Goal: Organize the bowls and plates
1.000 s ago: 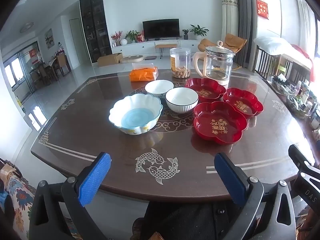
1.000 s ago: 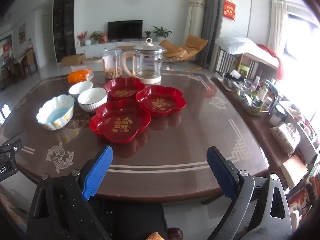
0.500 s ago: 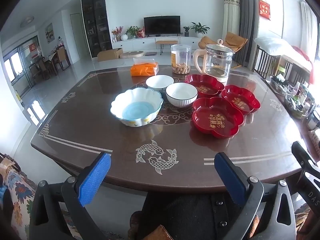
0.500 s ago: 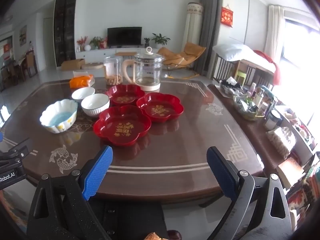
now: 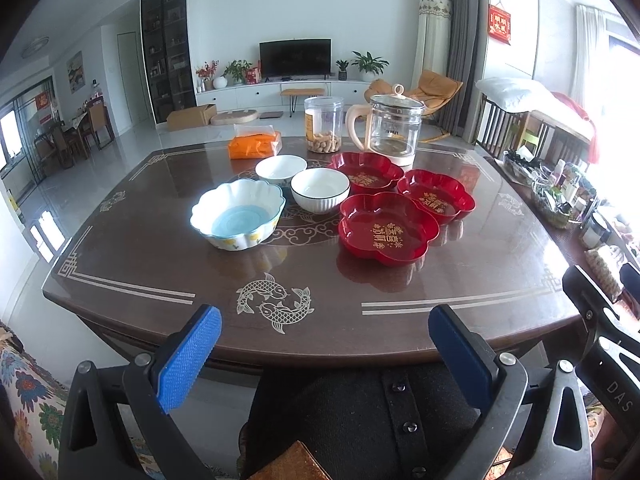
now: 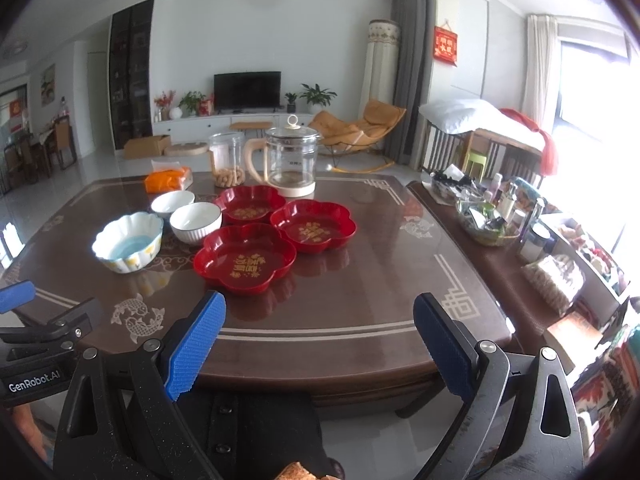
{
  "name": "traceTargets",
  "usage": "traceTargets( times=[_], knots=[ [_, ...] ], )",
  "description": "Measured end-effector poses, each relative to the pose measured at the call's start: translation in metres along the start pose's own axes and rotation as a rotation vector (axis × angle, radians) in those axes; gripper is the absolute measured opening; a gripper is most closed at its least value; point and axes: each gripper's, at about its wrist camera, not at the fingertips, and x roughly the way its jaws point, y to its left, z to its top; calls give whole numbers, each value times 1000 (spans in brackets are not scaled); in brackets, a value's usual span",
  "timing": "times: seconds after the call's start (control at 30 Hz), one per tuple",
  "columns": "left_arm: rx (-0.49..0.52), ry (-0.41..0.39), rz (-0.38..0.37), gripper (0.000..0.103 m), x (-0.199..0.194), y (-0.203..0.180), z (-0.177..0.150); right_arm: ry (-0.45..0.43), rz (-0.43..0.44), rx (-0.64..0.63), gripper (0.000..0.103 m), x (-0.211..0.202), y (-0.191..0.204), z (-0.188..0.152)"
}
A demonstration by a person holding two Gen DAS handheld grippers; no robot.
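Three red flower-shaped plates (image 5: 387, 229) are lying clustered, rims touching or nearly so, at the middle right of the dark table (image 5: 168, 248); just left of them two white bowls (image 5: 320, 190) and a scalloped blue-bottomed bowl (image 5: 239, 213) are sitting, unstacked. Over the last second the dishes have been shrinking in both views and more of the near table edge is being shown, so both tools are being drawn back and up; nothing is yet being sorted. The left gripper (image 5: 324, 354) is being held spread wide and empty, short of the near edge, well apart from the bowls. The right gripper (image 6: 320, 350) is likewise being held agape, with the nearest red plate (image 6: 245, 257) ahead of it.
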Motion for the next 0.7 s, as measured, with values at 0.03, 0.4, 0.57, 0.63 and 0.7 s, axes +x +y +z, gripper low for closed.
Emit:
traceTargets(
  times=[0.03,0.4,0.57,0.63,0.7],
  knots=[
    [1,-14,7,103,-3,1,-1,-8,4,4,97,-2,-1,0],
    [55,-127,160,103,-2,33,30,1,1,-29,96,5,-1,13],
    [-128,-68,37,103,22,64,45,-30,-2,-26,96,20,2,21],
    [-147,-66,41,103,30,68,44,-26,41,-23,96,27,7,21],
    [-158,-60,52,103,36,72,40,-30,72,-16,96,32,9,19]
  ],
)
